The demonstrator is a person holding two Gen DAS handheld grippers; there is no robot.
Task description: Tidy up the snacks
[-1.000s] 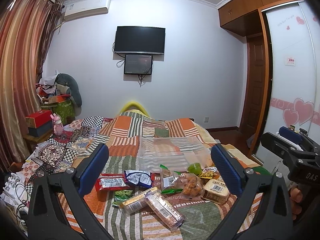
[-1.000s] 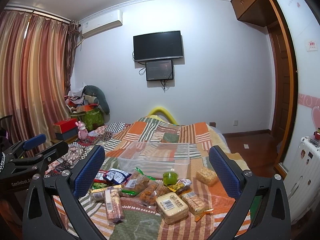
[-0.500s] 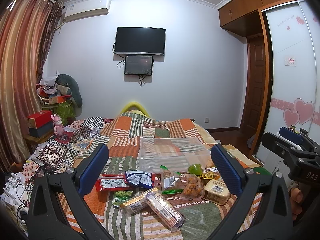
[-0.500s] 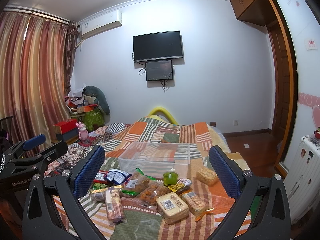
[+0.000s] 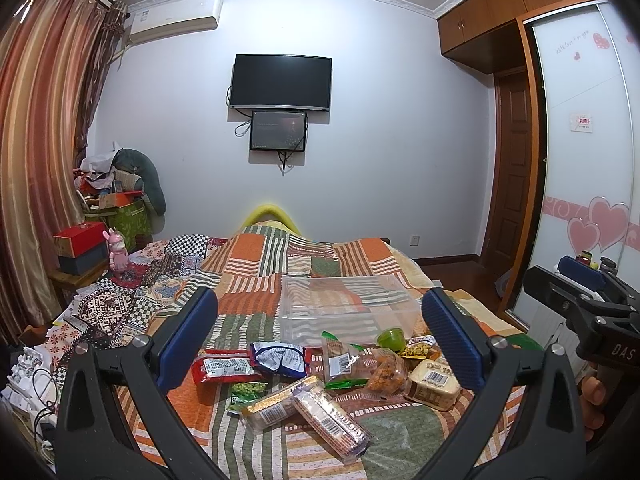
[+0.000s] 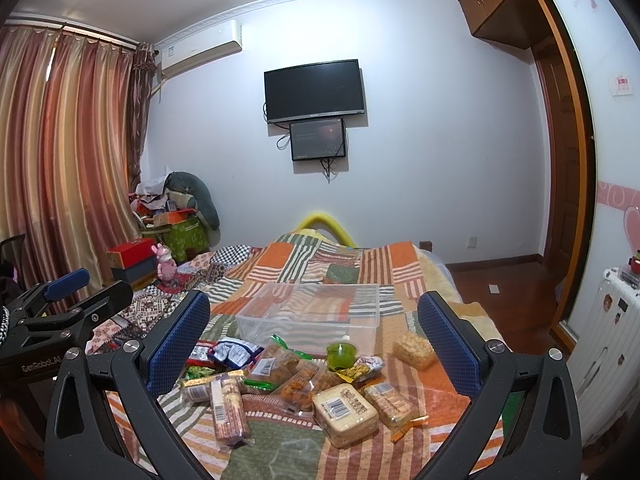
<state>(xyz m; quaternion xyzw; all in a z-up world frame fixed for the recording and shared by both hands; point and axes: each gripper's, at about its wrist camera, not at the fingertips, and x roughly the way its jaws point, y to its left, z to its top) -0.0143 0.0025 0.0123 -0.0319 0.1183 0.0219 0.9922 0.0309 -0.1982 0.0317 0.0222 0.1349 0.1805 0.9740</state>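
Your left gripper point(image 5: 320, 336) hangs above the near end of the bed point(image 5: 280, 268), its blue-padded fingers point(image 5: 188, 336) spread wide with nothing between them. Your right gripper point(image 6: 314, 338) does the same, fingers point(image 6: 448, 340) wide apart and empty. The snacks lie in a loose heap on the patchwork quilt near the bed's foot edge: a red packet point(image 5: 222, 366), a blue-and-white bag point(image 5: 278, 358), two long wafer packs point(image 5: 308, 408) crossed over each other, a square cake pack point(image 6: 344, 410) and a green jelly cup point(image 6: 341, 354). The clear plastic bin point(image 6: 312, 316) sits just beyond the heap, toward the middle of the bed, with no snack inside.
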